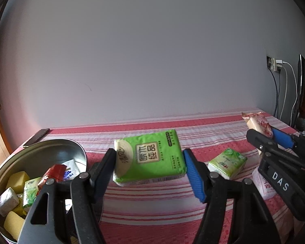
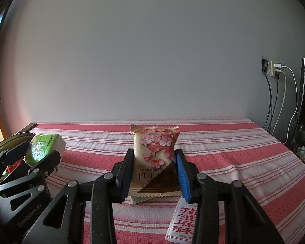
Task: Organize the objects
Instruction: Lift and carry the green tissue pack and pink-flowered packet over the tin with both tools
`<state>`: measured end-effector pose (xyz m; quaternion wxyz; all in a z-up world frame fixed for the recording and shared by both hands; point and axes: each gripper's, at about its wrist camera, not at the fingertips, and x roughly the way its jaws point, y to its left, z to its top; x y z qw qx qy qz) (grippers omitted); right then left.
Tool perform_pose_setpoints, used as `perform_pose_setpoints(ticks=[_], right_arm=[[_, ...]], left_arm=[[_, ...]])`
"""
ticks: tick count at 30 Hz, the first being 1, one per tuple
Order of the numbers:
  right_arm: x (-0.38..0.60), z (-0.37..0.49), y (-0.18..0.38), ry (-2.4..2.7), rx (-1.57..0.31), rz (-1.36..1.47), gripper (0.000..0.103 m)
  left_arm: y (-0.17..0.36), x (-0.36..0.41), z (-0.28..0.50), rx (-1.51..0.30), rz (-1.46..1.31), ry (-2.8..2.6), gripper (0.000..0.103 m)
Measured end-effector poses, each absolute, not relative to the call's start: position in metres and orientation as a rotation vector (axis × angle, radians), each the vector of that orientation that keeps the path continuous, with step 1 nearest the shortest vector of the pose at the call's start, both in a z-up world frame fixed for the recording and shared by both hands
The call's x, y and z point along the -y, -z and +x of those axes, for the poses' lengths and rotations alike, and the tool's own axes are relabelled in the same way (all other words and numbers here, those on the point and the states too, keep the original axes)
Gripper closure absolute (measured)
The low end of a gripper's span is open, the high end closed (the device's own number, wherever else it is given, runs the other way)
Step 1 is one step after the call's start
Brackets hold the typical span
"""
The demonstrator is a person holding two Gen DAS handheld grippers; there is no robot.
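Observation:
My left gripper (image 1: pixel 149 162) is shut on a green tissue pack (image 1: pixel 150 156), held above the red striped cloth just right of the metal bowl (image 1: pixel 79 148). My right gripper (image 2: pixel 154 170) is shut on a marshmallow snack packet with pink flowers (image 2: pixel 155 152), lifted off the cloth. In the left wrist view the right gripper (image 1: pixel 274 138) shows at the right edge with that packet (image 1: pixel 258 124). The right wrist view shows the left gripper (image 2: pixel 36 152) at the left with the green pack (image 2: pixel 44 146).
The bowl holds several items: yellow blocks (image 1: pixel 17 180), a silver-wrapped cube (image 1: pixel 7 202), small packets. A small green tissue pack (image 1: pixel 227 163) and a white packet with red characters (image 2: pixel 182 221) lie on the cloth. A phone (image 1: pixel 36 137) lies at the far left. Cables (image 2: pixel 280 101) hang at the right wall.

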<state>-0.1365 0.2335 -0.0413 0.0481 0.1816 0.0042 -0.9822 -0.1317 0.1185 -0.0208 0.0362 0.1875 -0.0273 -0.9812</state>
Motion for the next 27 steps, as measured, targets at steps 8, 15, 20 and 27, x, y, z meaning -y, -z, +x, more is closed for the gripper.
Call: perform_pose_setpoints(ticks=[8,15,20,27], right_arm=[[-0.233,-0.128,0.039,3.009,-0.026,0.48,0.061],[-0.232,-0.123,0.038,3.017,-0.035,0.439,0.061],[-0.231,-0.119,0.037,3.021,-0.038,0.412,0.061],[-0.23,-0.114,0.036,3.021,-0.03,0.391,0.061]], left_arm=[[0.018,-0.113,-0.117,0.087,0.498,2.996,0.036],[0.016,-0.11,-0.111,0.083,0.46,2.982,0.036],[0.015,-0.106,-0.109,0.051,0.44,2.964,0.036],[0.013,-0.1,-0.1,0.019,0.393,2.948,0.036]])
